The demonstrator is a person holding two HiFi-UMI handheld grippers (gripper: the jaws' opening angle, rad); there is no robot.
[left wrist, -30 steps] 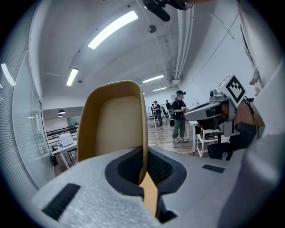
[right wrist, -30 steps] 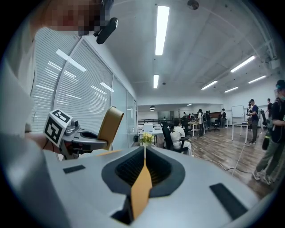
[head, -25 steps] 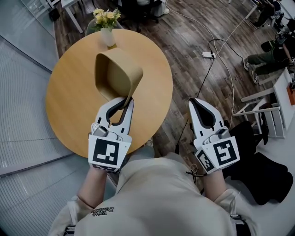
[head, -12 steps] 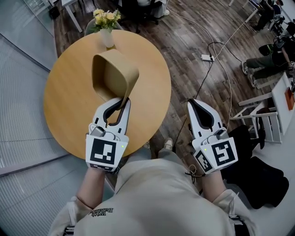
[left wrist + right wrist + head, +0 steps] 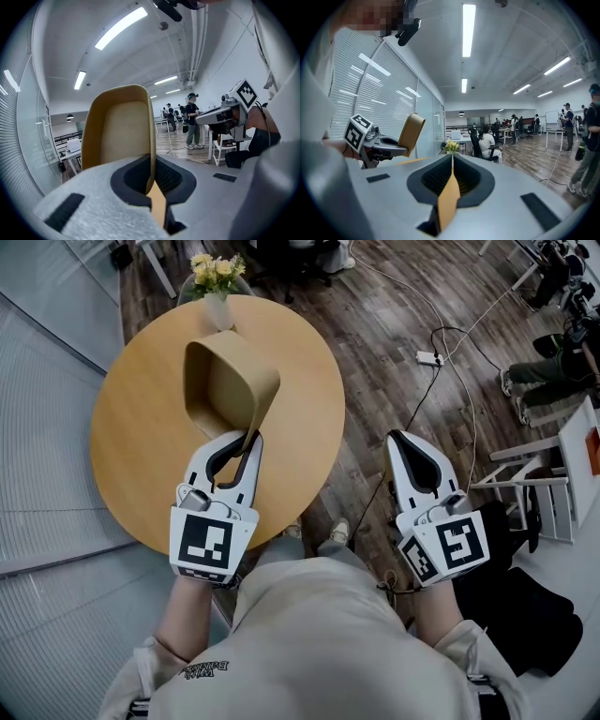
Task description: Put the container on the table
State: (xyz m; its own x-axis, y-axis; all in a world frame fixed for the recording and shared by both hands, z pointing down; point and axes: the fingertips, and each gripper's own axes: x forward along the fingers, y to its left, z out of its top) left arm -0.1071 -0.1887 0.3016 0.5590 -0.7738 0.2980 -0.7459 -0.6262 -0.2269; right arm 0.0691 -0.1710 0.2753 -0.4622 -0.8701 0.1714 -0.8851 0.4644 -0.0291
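Observation:
A tan, deep, rounded-square container [image 5: 228, 387] hangs above the round wooden table [image 5: 141, 446], its open mouth tipped toward me. My left gripper [image 5: 250, 434] is shut on the container's near rim, the wall pinched between the jaws. In the left gripper view the container [image 5: 119, 126] rises straight up from the closed jaws of that gripper [image 5: 151, 174]. My right gripper [image 5: 405, 439] is shut with nothing in it, held over the floor to the right of the table. The right gripper view shows its jaws [image 5: 452, 157] together and the container [image 5: 410, 132] off to the left.
A white vase of yellow flowers [image 5: 217, 287] stands at the table's far edge. Cables and a power strip [image 5: 430, 358] lie on the wooden floor to the right. White chairs [image 5: 539, 488] and dark bags stand at right. A glass partition runs along the left.
The left gripper and container have shifted slightly left and farther over the table. The right gripper has hardly moved.

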